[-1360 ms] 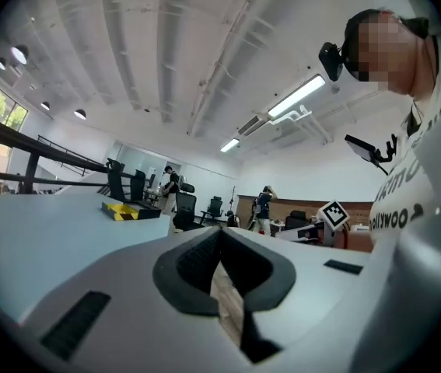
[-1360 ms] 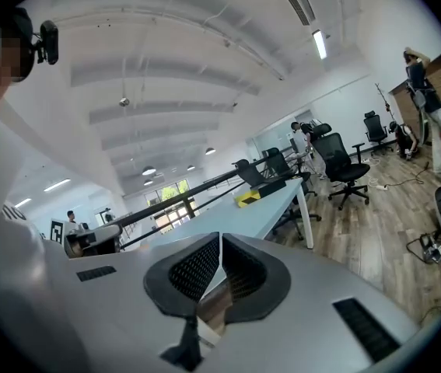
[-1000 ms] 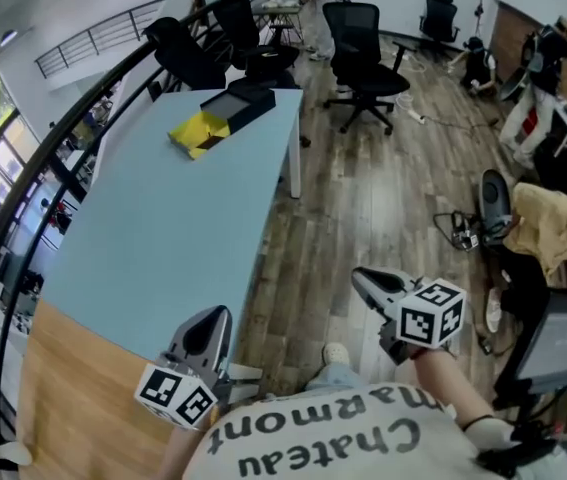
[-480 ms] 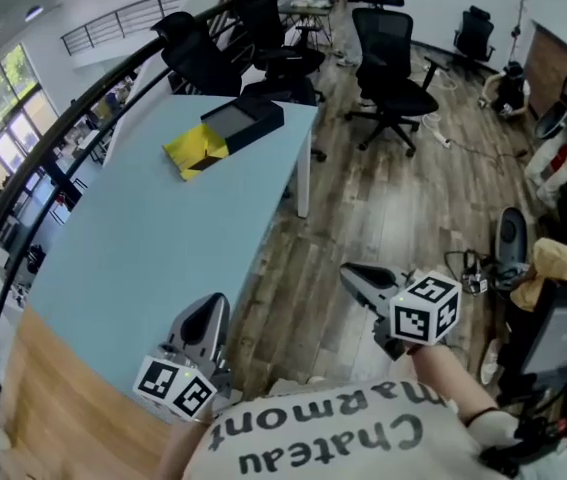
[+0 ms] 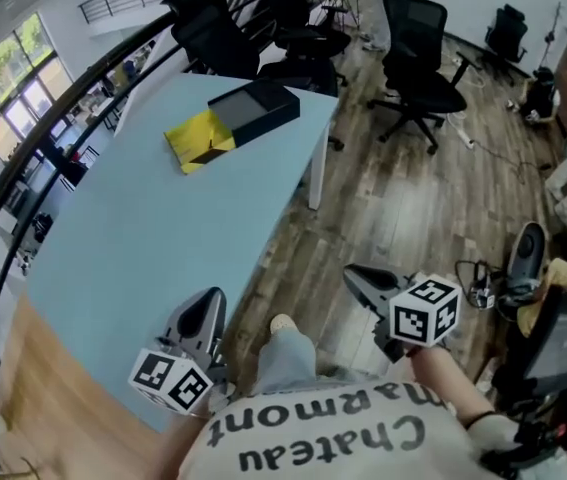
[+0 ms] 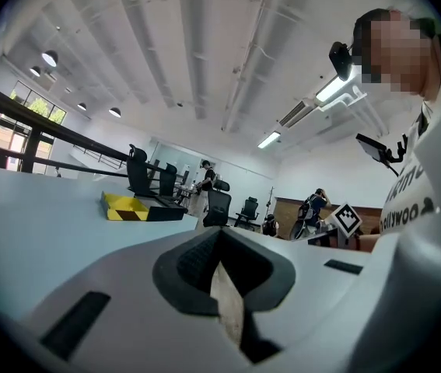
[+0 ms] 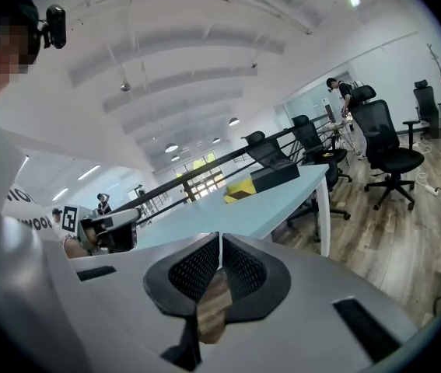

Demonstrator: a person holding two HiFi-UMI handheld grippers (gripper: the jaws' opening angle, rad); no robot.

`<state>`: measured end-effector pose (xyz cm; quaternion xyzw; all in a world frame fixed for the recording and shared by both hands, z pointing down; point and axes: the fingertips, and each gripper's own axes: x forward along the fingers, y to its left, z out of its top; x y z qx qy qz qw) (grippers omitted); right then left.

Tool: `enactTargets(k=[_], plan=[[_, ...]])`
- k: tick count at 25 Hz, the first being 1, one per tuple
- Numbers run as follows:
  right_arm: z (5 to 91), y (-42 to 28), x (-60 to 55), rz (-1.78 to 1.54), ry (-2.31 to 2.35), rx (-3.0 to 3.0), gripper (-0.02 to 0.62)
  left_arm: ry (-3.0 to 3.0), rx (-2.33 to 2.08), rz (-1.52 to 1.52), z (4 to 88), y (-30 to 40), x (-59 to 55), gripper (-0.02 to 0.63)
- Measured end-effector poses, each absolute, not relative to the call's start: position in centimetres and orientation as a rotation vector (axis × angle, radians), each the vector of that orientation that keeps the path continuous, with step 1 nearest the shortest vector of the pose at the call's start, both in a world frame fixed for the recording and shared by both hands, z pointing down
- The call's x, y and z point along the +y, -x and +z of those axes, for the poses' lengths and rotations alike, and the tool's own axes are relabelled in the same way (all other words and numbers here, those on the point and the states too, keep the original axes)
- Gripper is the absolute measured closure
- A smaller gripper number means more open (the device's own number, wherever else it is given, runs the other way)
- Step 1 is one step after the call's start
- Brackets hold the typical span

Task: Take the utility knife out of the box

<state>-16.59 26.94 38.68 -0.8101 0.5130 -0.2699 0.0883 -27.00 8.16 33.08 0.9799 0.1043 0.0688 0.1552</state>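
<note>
I am holding my right gripper point(image 7: 220, 247) with its jaws pressed together, pointing over the near end of the light blue table point(image 7: 228, 216). The yellow and black box point(image 7: 263, 181) is lying on the table's far end. My left gripper point(image 7: 111, 230) is hovering at the table's left side. A black office chair point(image 7: 391, 142) is standing on the wooden floor point(image 7: 414, 231), right of the table.

Bright, even daylight comes from windows point(image 5: 11, 76) at ten o'clock, and ceiling strip lights point(image 6: 334, 90) glare white. Fisheye bending warps all edges; black vignette rings both gripper views. Shadows are faint.
</note>
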Motion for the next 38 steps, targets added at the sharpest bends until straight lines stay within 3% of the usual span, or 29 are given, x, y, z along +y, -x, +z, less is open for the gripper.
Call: enactTargets(k=[18, 38], plan=[[36.2, 0.7, 14.0, -0.820, 2.309, 1.607, 0.558, -2.835, 0.243, 0.169, 31.4, 9.9, -2.1, 0.604], [37.6, -5.2, 0.9, -0.862, 2.320, 1.850, 0.558, -2.804, 0.218, 0.277, 35.3, 4.5, -8.2, 0.604]])
